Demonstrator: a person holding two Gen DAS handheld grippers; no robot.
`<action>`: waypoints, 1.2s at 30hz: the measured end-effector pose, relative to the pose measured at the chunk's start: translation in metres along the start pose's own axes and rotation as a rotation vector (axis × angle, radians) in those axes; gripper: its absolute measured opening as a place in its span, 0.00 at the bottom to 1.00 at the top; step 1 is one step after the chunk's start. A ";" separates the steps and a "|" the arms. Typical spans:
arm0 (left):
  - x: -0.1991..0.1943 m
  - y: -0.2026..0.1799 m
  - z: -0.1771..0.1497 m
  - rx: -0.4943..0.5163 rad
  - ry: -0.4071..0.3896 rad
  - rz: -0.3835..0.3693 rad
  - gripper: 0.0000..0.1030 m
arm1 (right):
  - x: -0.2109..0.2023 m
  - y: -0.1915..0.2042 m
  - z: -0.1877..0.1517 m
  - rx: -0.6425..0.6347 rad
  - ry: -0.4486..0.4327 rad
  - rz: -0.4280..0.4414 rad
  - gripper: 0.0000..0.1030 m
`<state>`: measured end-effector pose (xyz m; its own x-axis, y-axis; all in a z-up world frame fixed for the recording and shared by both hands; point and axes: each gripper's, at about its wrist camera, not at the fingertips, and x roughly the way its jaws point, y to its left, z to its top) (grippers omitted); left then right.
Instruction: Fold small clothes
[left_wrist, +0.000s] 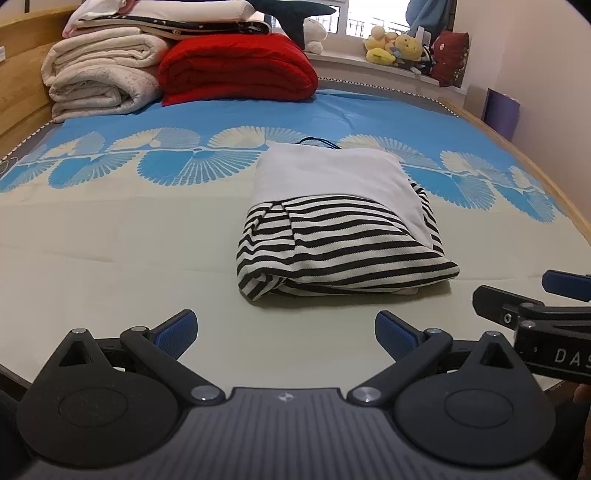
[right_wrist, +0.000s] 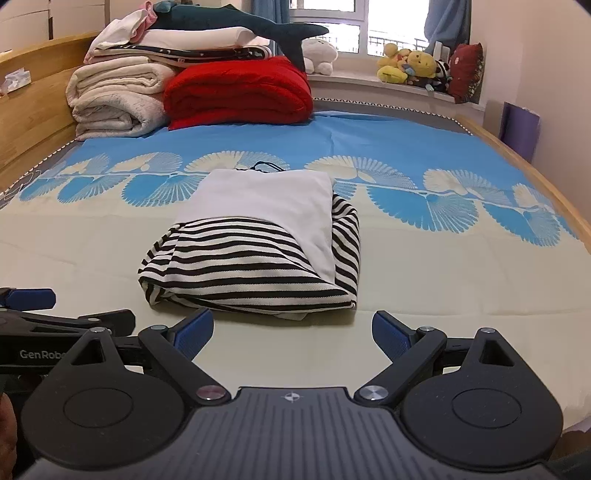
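The left gripper (left_wrist: 284, 334) sits low at the near edge of the bed (left_wrist: 110, 229), its blue pads spread wide and holding nothing. The right gripper (right_wrist: 291, 332) is just beside it, also spread wide and empty. Straight ahead of both lies the striped garment (left_wrist: 332, 243), folded into a bundle with a plain white part on top. It rests on the bed, apart from both claws. Its long side runs away from the claws, toward the red blanket (left_wrist: 236, 66). The right gripper looks a little nearer to its front edge. The fold looks almost done.
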<state>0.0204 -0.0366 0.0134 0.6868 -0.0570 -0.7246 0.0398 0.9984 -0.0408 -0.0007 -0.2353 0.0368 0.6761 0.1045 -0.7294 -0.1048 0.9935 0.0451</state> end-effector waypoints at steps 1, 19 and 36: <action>0.000 -0.001 0.000 0.002 -0.001 -0.003 0.99 | 0.000 0.001 0.000 -0.004 -0.001 0.001 0.90; 0.000 -0.002 0.000 0.005 -0.010 0.002 0.99 | 0.001 0.003 -0.001 -0.013 -0.006 0.003 0.91; 0.000 -0.003 0.000 0.003 -0.011 0.006 0.99 | 0.002 0.003 -0.001 -0.011 -0.004 0.004 0.91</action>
<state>0.0201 -0.0399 0.0138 0.6949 -0.0513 -0.7173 0.0378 0.9987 -0.0348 -0.0008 -0.2327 0.0348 0.6786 0.1084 -0.7265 -0.1156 0.9925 0.0402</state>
